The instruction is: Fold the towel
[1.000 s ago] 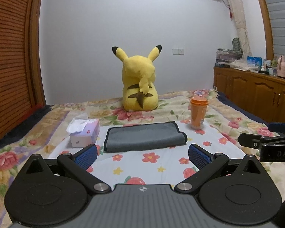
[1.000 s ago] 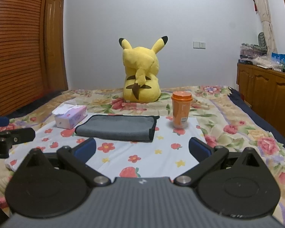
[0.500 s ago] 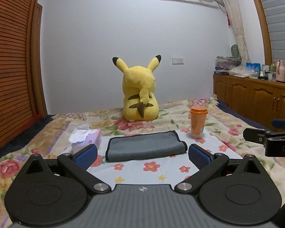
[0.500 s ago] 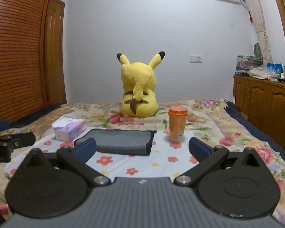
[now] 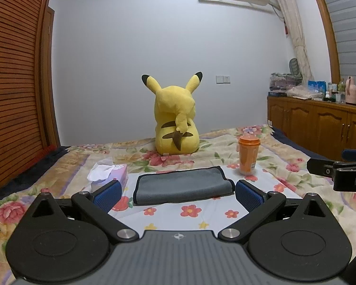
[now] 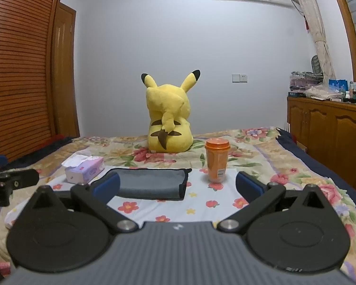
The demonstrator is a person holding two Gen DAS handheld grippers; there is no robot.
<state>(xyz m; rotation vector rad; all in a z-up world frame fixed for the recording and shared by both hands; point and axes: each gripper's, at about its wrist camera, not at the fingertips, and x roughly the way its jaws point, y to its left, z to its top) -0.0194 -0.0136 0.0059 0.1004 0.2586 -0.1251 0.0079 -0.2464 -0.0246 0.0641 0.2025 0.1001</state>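
The grey microfibre towel with dark piping point(image 5: 182, 187) lies on the bed, on a pale sheet with small red and yellow flowers point(image 5: 189, 216) spread over the larger floral bedcover point(image 5: 284, 163). It already reads as a compact, layered rectangle: from the right wrist view its right end point(image 6: 182, 182) shows a rounded, doubled edge, which suggests at least one fold is in. Judging by that shape, the task looks finished or nearly so; at most a final fold or a little squaring of the edges remains, though the number of layers cannot be counted from here.

Neither tool is on the cloth. The left tool point(image 5: 178, 196) hovers short of the towel's near edge with its blue-padded fingers spread wide, nothing between them. The right tool point(image 6: 176, 185) is likewise wide apart and empty, held back from the towel and pointed between it and the cup. Each tool's tip also shows at the edge of the other's view, level with the bed and apart from the towel.

Just left of the towel sits a lilac tissue box with a white tissue pulled up point(image 5: 108, 173). To its right stands an orange plastic cup with a lid point(image 5: 248, 158), near but not touching. Behind them a yellow plush Pikachu point(image 5: 175, 121) sits with its back turned. A brown wooden cabinet with cluttered top point(image 5: 320, 125) lines the right wall.
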